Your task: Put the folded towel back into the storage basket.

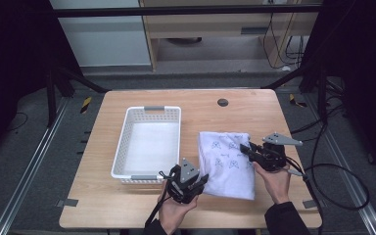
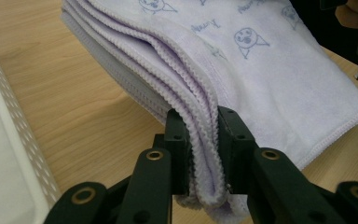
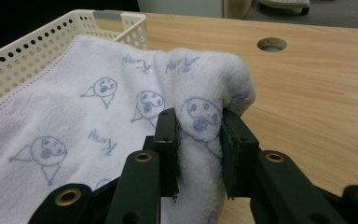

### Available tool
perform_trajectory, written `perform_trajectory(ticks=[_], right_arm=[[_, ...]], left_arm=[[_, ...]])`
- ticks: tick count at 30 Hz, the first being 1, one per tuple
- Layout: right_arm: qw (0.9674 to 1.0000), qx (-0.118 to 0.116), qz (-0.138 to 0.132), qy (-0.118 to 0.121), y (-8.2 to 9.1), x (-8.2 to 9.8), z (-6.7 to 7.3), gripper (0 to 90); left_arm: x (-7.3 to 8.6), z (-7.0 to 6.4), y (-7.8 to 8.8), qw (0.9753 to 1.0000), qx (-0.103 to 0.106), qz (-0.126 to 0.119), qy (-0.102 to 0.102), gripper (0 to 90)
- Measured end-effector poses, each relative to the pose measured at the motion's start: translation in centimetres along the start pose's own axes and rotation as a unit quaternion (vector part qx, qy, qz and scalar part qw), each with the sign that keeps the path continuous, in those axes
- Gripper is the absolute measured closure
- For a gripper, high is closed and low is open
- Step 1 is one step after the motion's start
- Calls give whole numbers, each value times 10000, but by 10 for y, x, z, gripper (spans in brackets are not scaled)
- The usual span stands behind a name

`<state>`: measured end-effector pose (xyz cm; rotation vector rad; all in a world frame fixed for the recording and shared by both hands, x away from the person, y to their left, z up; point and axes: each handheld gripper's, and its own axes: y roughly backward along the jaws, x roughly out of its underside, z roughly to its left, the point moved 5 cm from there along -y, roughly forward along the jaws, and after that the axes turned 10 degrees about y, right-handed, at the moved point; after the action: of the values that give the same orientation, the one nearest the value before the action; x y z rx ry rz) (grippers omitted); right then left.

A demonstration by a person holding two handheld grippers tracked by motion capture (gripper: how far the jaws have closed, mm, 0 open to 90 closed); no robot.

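Wooden table (image 1: pixel 127 200) seen from above, bearing 1 white perforated basket (image 1: pixel 122 147) at its left-centre and 1 folded towel (image 1: pixel 227 171) just to the right of it. The basket is empty; the towel, pale lilac with small printed faces, lies flat on the tabletop in several stacked layers, near the basket's right wall but not inside it.

Progress, as judged from this layout: the folding appears complete and both grippers have taken hold, so the grasp is done; the lift and the transfer into the basket appear to remain, if the basket is indeed the destination. A small round hole (image 1: pixel 223 102) in the tabletop lies beyond the towel, well apart from it.

Left gripper (image 1: pixel 201 181): held low at the towel's near left corner, hand beneath it, jaws pointing toward the cloth. In the left gripper view its 2 jaws are clamped on the stacked hemmed edges (image 2: pixel 205 154) of the towel, all visible layers pinched together.

Right gripper (image 1: pixel 245 147): held at the towel's right edge, farther from the person, forearm entering from the lower right. In the right gripper view its jaws are pressed onto a raised bunch of cloth (image 3: pixel 200 121), which bulges upward between them, with the basket rim visible behind.
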<state>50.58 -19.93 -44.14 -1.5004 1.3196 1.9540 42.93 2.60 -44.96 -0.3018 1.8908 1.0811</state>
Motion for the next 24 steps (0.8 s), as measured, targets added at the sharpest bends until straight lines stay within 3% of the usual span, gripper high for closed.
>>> perform_trajectory(ticks=[24], right_arm=[[9991,22,-388,159,-2,-38,17,709]], left_arm=[[-24,17,31,9994,-95,-339,-39,743]])
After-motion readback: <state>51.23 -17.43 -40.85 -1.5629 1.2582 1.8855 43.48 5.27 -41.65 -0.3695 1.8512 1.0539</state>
